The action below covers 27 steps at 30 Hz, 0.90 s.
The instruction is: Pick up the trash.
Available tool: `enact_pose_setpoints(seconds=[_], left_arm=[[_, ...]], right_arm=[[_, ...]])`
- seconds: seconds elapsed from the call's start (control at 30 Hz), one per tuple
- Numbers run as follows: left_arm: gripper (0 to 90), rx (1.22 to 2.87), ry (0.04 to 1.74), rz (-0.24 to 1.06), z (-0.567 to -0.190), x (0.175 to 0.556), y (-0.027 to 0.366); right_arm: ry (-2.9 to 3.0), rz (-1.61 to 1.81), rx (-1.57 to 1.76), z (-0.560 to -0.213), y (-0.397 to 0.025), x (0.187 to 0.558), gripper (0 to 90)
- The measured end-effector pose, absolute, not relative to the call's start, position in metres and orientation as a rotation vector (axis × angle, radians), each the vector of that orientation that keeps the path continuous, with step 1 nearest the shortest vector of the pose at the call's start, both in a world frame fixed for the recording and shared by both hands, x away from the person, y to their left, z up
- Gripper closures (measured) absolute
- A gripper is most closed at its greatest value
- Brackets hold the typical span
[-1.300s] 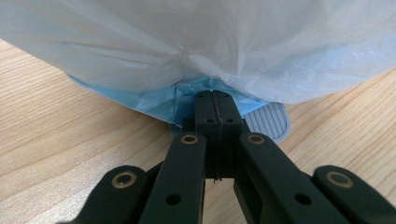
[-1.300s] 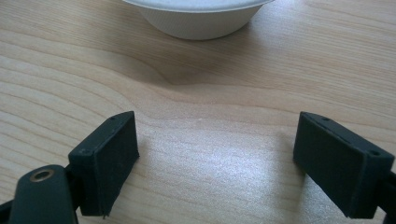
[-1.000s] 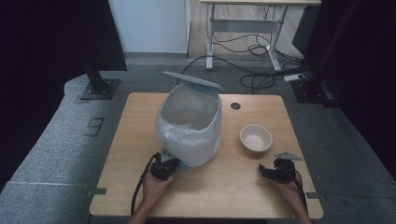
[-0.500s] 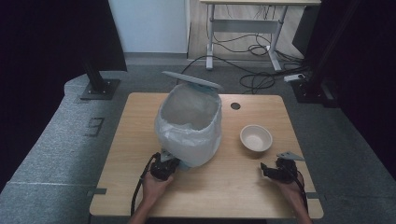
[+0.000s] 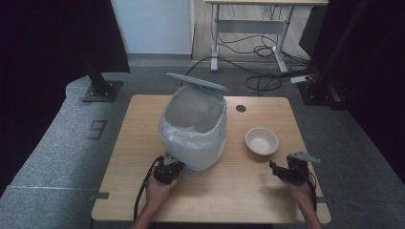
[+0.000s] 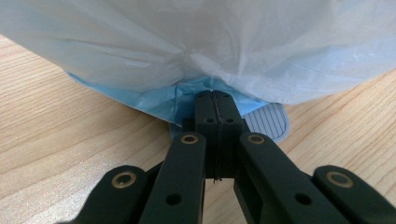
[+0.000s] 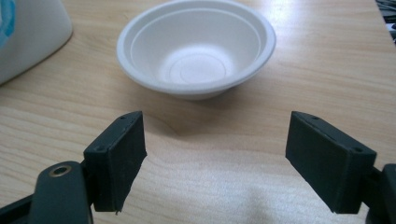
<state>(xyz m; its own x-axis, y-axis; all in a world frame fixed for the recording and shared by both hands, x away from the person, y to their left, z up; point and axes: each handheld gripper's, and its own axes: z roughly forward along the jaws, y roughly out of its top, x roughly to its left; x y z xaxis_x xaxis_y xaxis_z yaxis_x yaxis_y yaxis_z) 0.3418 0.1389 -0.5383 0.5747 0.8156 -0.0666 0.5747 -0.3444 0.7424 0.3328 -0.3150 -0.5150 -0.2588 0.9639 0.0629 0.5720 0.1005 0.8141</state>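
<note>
Wooden table [image 5: 143, 191], white-lined bin [image 5: 193, 131], left gripper [image 6: 215, 100] pinching its blue hem, right gripper [image 7: 215, 154] spread before white bowl [image 7: 196, 46]

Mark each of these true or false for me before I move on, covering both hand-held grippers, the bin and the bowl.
1. The left hand-held gripper is shut at the foot of the bin, at the blue edge under the white bin bag. True.
2. The right hand-held gripper is clamped on the bowl's rim. False: its jaws stand wide open, short of the white bowl, touching nothing.
3. The bowl is empty. True.
4. The bowl sits inside the bin. False: it rests on the wooden table, to the right of the bin.
5. The bin's lid is closed flat. False: it stands raised at the far rim, leaving the mouth open.
</note>
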Motion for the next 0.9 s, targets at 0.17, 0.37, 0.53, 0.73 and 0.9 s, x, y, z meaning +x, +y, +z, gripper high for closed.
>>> enact_pose_setpoints(seconds=[0.17,0.37,0.53,0.73,0.9], left_arm=[[90.0,2.058,1.104,0.409,-0.538,0.342,0.139],[90.0,2.058,1.103,0.413,-0.538,0.342,0.139],[90.0,2.057,1.102,0.409,-0.538,0.342,0.139],[90.0,2.062,1.102,0.414,-0.538,0.342,0.139],[90.0,2.061,1.101,0.415,-0.538,0.342,0.139]], right_arm=[[1.866,1.061,1.484,-0.507,-0.315,0.334,19.9],[1.861,1.057,1.457,-0.499,-0.313,0.338,20.5],[1.849,1.059,1.458,-0.491,-0.313,0.347,20.7],[1.839,1.042,1.466,-0.483,-0.311,0.359,21.3],[1.871,0.999,1.477,-0.483,-0.305,0.374,21.3]])
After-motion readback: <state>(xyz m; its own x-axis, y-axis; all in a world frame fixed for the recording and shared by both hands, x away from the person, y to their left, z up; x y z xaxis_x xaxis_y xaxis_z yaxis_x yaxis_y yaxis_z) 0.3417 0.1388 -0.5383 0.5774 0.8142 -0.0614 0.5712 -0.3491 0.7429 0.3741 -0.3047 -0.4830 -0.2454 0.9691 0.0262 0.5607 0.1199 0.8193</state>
